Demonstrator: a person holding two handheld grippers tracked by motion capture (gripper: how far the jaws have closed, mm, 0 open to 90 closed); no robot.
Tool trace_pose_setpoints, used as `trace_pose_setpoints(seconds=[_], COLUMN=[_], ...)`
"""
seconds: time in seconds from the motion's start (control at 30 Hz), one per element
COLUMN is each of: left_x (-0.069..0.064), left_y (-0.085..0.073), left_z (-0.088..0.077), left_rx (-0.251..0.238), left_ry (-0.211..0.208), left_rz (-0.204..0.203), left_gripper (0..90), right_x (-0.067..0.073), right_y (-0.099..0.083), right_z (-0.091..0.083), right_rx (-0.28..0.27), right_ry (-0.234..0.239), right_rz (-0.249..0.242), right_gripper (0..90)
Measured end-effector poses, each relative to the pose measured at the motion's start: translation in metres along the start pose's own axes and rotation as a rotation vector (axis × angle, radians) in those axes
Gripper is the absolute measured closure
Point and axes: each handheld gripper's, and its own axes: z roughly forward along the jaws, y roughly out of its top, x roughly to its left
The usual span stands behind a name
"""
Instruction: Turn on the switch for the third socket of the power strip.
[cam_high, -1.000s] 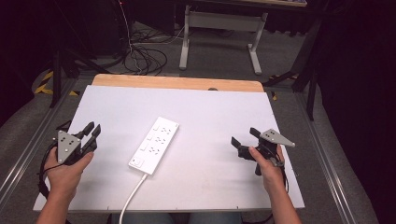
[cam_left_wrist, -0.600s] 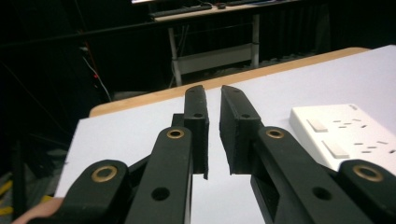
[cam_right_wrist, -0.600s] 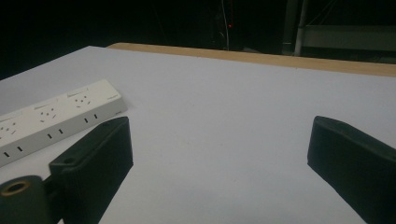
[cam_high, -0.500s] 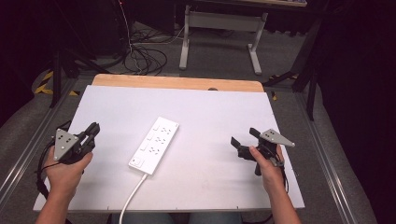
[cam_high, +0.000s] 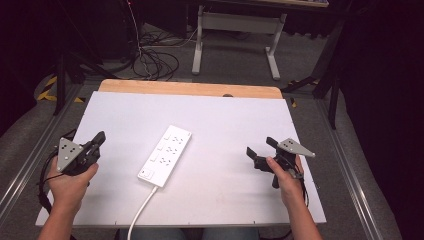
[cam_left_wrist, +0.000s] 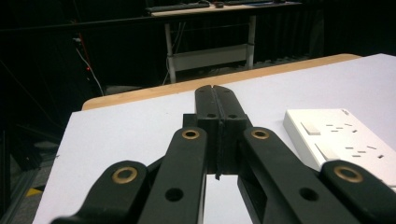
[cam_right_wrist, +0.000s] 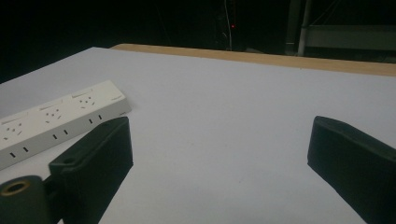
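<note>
A white power strip (cam_high: 165, 155) lies at a slant in the middle of the white table (cam_high: 225, 120), its cord (cam_high: 141, 214) running off the near edge. My left gripper (cam_high: 99, 138) is held at the table's left side, well clear of the strip, and in the left gripper view its jaws are pressed flat together (cam_left_wrist: 216, 103) with nothing between them. The strip (cam_left_wrist: 345, 142) lies to their right there. My right gripper (cam_high: 260, 148) hovers at the right side, jaws wide apart (cam_right_wrist: 219, 140) over bare table, the strip (cam_right_wrist: 56, 121) off to their left.
A wooden strip (cam_high: 190, 89) borders the table's far edge. Behind it stand a desk frame (cam_high: 235, 30) and tangled cables (cam_high: 155, 60) on the floor. Metal rails (cam_high: 30, 160) run along both sides of the table.
The left gripper's jaws have closed from open to shut and the hand has shifted slightly. The right gripper and the power strip have stayed put.
</note>
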Motion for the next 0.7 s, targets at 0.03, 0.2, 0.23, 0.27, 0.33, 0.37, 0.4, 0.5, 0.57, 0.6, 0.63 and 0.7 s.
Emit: trace_pose_setpoints(seconds=[0.03,0.2,0.23,0.27,0.33,0.37,0.4,0.5,0.57,0.6,0.63,0.7], left_x=[0.0,0.0,-0.001,-0.001,-0.001,-0.002,-0.002,-0.004,-0.006,-0.007,-0.008,-0.01], left_y=[0.0,0.0,0.0,0.0,0.001,0.001,0.001,0.001,0.002,0.003,0.003,0.003], left_z=[0.0,0.003,0.004,0.004,0.006,0.007,0.007,0.01,0.012,0.012,0.013,0.015], left_rx=[0.002,0.005,0.006,0.008,0.005,0.003,0.007,0.009,0.006,0.009,0.007,0.009], left_ry=[0.001,0.003,0.0,0.002,0.001,0.0,-0.005,-0.014,-0.017,-0.018,-0.018,-0.022], left_rz=[-0.001,-0.002,-0.002,0.0,-0.002,-0.005,-0.008,0.004,-0.003,-0.001,0.002,0.006], left_gripper=[89.8,89.8,89.8,89.8,89.8,89.8,89.8,89.8,89.8,89.8,89.8,89.8], right_x=[0.0,0.001,0.001,0.001,0.002,0.002,0.002,0.002,0.003,0.003,0.003,0.004], right_y=[0.0,0.0,0.0,0.0,0.0,-0.001,-0.001,-0.001,-0.001,-0.001,-0.002,-0.002], right_z=[0.0,0.001,0.002,0.002,0.002,0.002,0.002,0.003,0.003,0.003,0.003,0.003], right_rx=[0.0,0.003,0.002,0.003,0.009,0.01,0.012,0.011,0.012,0.013,0.019,0.021], right_ry=[0.002,0.007,0.008,0.007,0.008,0.007,0.007,0.006,0.005,0.004,0.008,0.011], right_rz=[-0.002,0.0,0.0,-0.002,-0.001,-0.003,-0.005,-0.007,-0.008,-0.006,-0.007,-0.008], right_gripper=[7.3,7.3,7.3,7.3,7.3,7.3,7.3,7.3,7.3,7.3,7.3,7.3])
